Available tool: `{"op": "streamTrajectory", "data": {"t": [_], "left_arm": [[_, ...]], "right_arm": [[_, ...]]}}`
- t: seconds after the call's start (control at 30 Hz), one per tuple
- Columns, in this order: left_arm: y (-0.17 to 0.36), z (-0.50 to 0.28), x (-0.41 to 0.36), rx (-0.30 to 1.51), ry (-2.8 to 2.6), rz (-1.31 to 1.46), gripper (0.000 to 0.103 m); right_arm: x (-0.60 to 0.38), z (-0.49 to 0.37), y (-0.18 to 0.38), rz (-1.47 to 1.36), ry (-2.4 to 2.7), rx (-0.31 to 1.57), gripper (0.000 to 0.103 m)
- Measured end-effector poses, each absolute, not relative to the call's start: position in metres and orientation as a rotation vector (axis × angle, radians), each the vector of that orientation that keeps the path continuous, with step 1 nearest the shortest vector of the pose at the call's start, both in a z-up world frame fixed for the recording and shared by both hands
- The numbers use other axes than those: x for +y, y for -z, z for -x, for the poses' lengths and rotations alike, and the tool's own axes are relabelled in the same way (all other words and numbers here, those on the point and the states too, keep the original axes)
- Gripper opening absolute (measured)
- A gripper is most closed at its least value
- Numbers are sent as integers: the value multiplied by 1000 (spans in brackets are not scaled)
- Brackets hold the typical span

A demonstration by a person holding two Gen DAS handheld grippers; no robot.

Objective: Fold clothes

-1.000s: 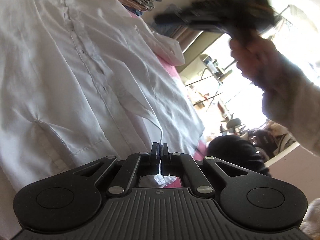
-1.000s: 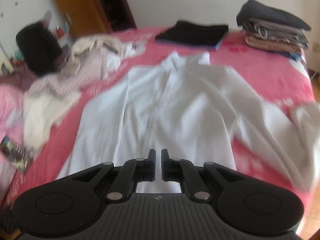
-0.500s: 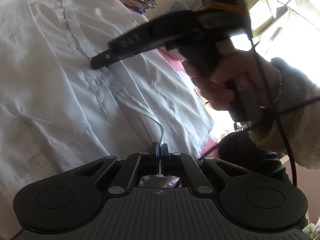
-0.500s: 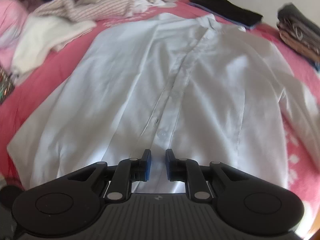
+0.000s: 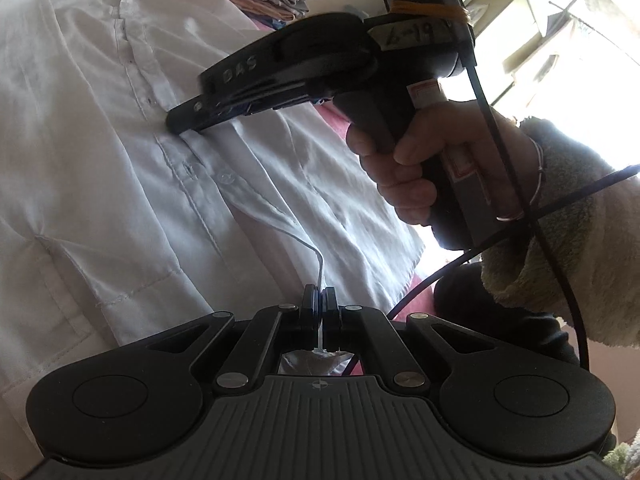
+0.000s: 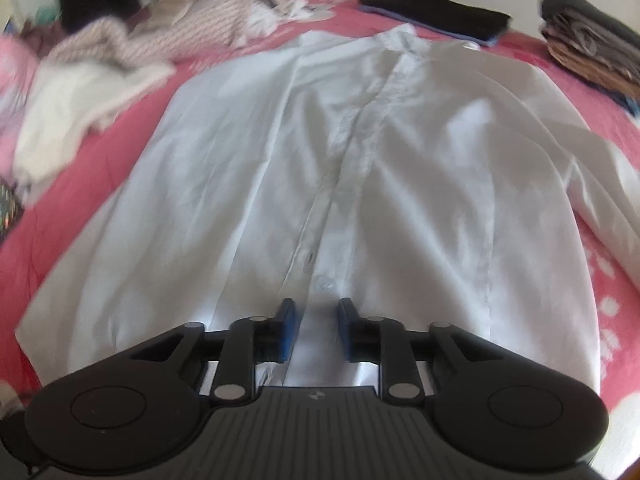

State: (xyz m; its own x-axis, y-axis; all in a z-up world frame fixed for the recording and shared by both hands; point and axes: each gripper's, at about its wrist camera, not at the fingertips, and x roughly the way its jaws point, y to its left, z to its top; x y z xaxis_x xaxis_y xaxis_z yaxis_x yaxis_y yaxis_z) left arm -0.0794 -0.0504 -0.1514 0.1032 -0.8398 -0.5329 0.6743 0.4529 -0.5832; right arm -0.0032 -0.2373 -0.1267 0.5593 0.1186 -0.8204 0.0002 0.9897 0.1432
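Left tongs (image 5: 319, 304): I have them clamped fully shut on a thin edge of the white shirt (image 5: 120, 168) at its hem, which rises as a narrow ridge into the pads.
Right tongs (image 6: 318, 322): I see the pads parted a little, nothing pinched, tips low over the button placket (image 6: 320, 248) near the hem; whether they touch the cloth I cannot tell.
Right hand (image 5: 412, 168): wraps the right tool's handle, fuzzy sleeve (image 5: 560, 240) behind it.
Shirt: spread flat, front up, buttoned, collar far from me, on the pink bed (image 6: 100, 152).
Beyond: folded dark garment (image 6: 436, 12) past the collar; folded stack (image 6: 592, 40) to the right; loose clothes heap (image 6: 160, 40) to the left.
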Motion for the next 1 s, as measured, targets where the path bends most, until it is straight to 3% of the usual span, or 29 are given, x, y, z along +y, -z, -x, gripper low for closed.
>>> {"op": "streamTrajectory", "data": {"t": [0.07,0.33,0.47,0.9,1.0], "left_arm": [[152,79,-51,940,1132,216,0],[145,78,-46,903,1135,255,0],[144,75,-38,909,1125,285,0],[158,74,-37,997,1072,240,0],[154,76,-32,989,1064,226,0]], "right_arm": [[-247,3,127,-200,-53,968,5],[-269,9,124,-391,-62,914,2],[-279,8,112,-475,-95,861,2],[-249,-9,133,-329,-92,930,5],[-264,4,119,-382,-54,907,17]]}}
